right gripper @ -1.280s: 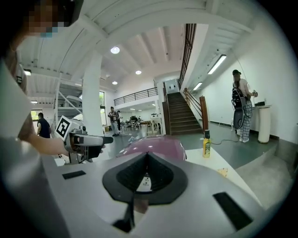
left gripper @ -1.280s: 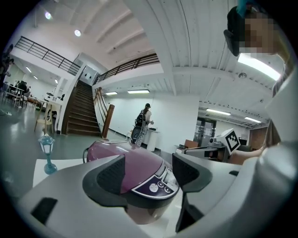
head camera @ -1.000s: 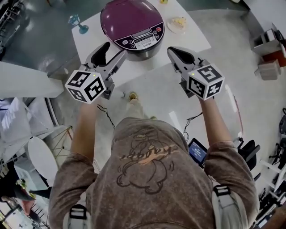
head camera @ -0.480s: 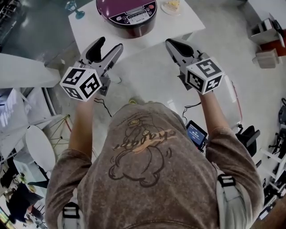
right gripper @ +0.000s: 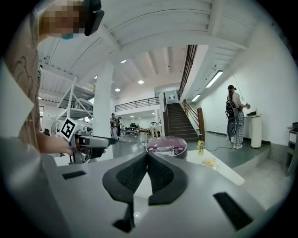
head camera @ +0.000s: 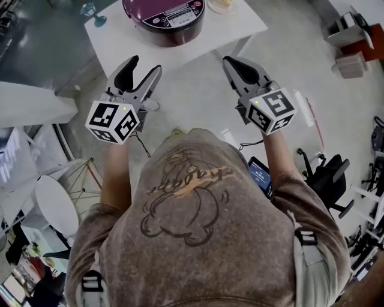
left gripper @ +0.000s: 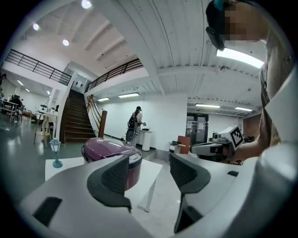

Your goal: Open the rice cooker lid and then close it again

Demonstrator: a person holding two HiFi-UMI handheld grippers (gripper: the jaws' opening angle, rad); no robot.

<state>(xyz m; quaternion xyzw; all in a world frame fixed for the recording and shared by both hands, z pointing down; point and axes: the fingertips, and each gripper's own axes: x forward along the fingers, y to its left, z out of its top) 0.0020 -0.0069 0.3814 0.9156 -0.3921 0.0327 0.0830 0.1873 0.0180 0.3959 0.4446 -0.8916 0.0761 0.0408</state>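
The purple rice cooker [head camera: 163, 18] is seen on the white tabletop [head camera: 129, 45], close to its near edge, with the lid shut. Both tools are held in the air, well apart from it. The left tool [head camera: 144, 65] is opened wide, though its jaws have just been closing a little, and nothing is between them. The right tool [head camera: 231, 61] is pressed together with nothing in it. The cooker is likely hard and fairly heavy, so it should stay put when pushed gently. The lid looks smooth and shiny, so it may be slippery. It is best taken at the front lip, by the button panel [head camera: 175, 13], since the hinge is probably at the back.
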